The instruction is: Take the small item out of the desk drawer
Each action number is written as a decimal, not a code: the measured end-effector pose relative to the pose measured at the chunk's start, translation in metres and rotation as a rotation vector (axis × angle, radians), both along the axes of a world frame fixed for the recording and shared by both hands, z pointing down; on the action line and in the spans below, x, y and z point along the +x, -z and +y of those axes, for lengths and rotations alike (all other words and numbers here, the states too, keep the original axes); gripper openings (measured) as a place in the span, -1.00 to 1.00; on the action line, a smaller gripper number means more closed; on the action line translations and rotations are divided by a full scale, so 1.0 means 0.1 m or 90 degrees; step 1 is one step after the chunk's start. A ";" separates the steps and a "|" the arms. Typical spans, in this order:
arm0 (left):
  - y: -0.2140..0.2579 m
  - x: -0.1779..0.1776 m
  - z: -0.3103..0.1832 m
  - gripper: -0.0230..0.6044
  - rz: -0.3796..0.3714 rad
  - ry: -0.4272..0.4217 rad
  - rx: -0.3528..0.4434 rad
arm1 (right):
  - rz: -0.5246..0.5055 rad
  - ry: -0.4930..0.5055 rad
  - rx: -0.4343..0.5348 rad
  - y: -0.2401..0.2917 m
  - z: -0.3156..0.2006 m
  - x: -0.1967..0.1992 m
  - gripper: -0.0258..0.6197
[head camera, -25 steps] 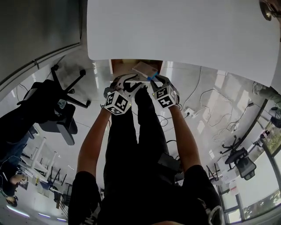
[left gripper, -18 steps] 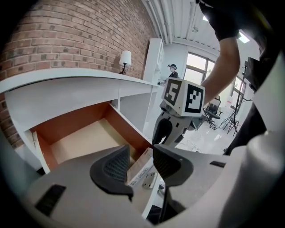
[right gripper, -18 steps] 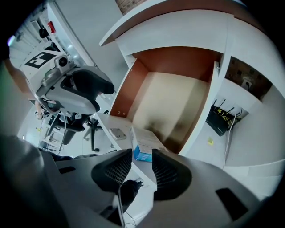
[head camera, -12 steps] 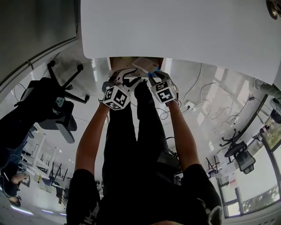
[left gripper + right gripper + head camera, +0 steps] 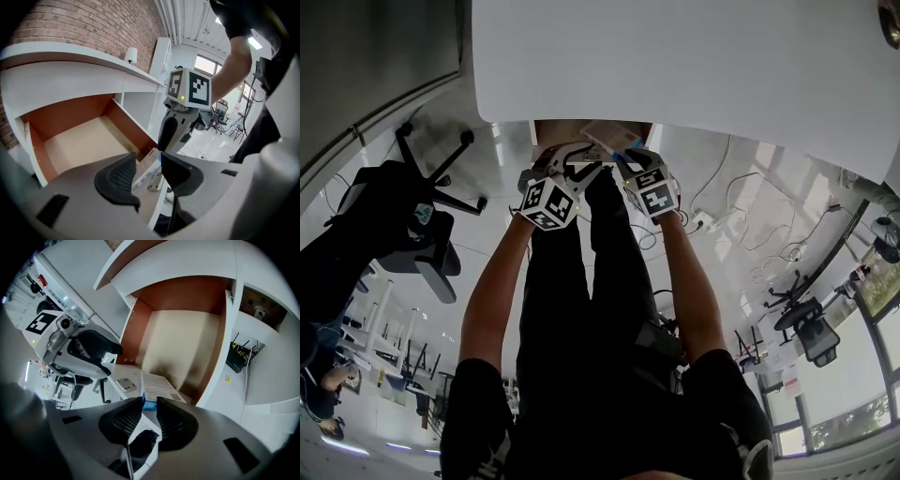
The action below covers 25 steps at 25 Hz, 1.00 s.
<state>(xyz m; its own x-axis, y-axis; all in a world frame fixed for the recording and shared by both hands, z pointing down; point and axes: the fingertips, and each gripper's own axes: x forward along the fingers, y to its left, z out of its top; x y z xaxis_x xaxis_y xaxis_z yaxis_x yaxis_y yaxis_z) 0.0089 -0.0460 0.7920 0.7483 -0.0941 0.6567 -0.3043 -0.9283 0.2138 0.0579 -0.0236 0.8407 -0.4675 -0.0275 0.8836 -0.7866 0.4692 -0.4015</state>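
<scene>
At a white desk [image 5: 675, 56] whose drawer [image 5: 75, 115] is pulled open, a person holds the left gripper [image 5: 147, 166] over the drawer's front edge, jaws spread and empty. Just beside it, a small white box [image 5: 159, 385] with a blue end lies at the drawer's front. The right gripper [image 5: 149, 405] is closing its jaws around that blue end.
</scene>
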 end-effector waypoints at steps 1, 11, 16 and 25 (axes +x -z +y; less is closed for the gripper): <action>0.00 0.00 0.00 -0.41 0.000 0.001 -0.002 | -0.003 -0.002 0.000 0.01 -0.01 -0.02 -0.57; -0.09 -0.08 0.00 -0.41 -0.002 0.016 -0.015 | -0.021 -0.013 -0.001 0.02 -0.06 -0.11 -0.57; -0.14 -0.11 0.04 -0.39 -0.008 0.015 -0.022 | -0.030 -0.020 0.003 0.05 -0.12 -0.11 -0.57; -0.14 -0.13 0.04 -0.39 -0.002 0.013 -0.023 | -0.049 -0.056 0.016 0.09 -0.22 -0.20 -0.57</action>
<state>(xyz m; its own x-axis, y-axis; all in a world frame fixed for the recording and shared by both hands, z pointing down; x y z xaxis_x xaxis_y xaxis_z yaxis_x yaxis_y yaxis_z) -0.0040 -0.0415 0.8064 0.7447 -0.0851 0.6619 -0.3237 -0.9134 0.2467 0.0379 -0.0459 0.8318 -0.5289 -0.0935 0.8435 -0.7923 0.4105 -0.4513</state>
